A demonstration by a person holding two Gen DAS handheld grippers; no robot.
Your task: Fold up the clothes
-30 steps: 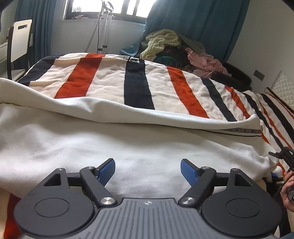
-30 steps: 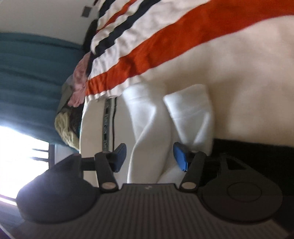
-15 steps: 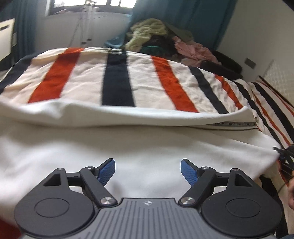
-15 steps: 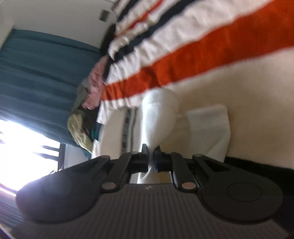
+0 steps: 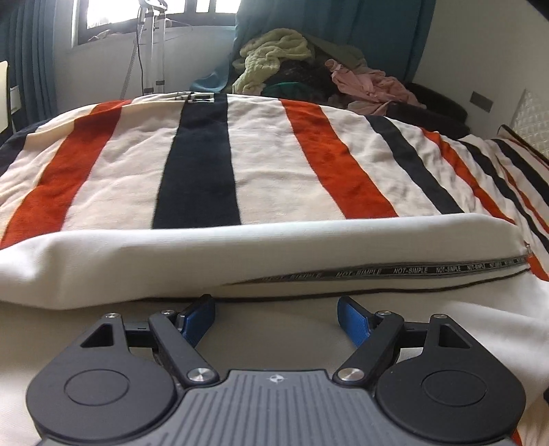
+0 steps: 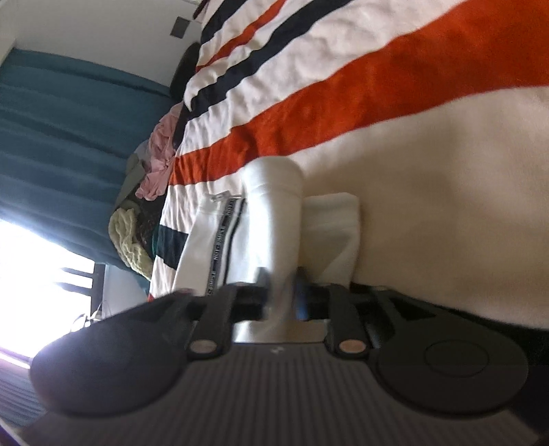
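Note:
A white garment [image 5: 240, 254] with a black "NOT-SIMPLE" printed tape [image 5: 394, 271] lies across the striped bedspread [image 5: 206, 164], folded over with a thick rolled edge. My left gripper [image 5: 276, 317] is open and empty, low over the white fabric just in front of that fold. In the right wrist view the same white garment [image 6: 274, 212] runs up from my right gripper [image 6: 283, 295], which is shut on a fold of it. The view is rolled sideways.
A heap of loose clothes [image 5: 295, 65] lies at the far end of the bed against teal curtains [image 5: 343, 20]. A metal stand [image 5: 151, 44] stands by the window. A wall and a quilted headboard [image 5: 528, 116] border the right side.
My right gripper closed on the white garment's fold and keeps holding it. My left gripper moved forward and lower toward the folded edge, staying open.

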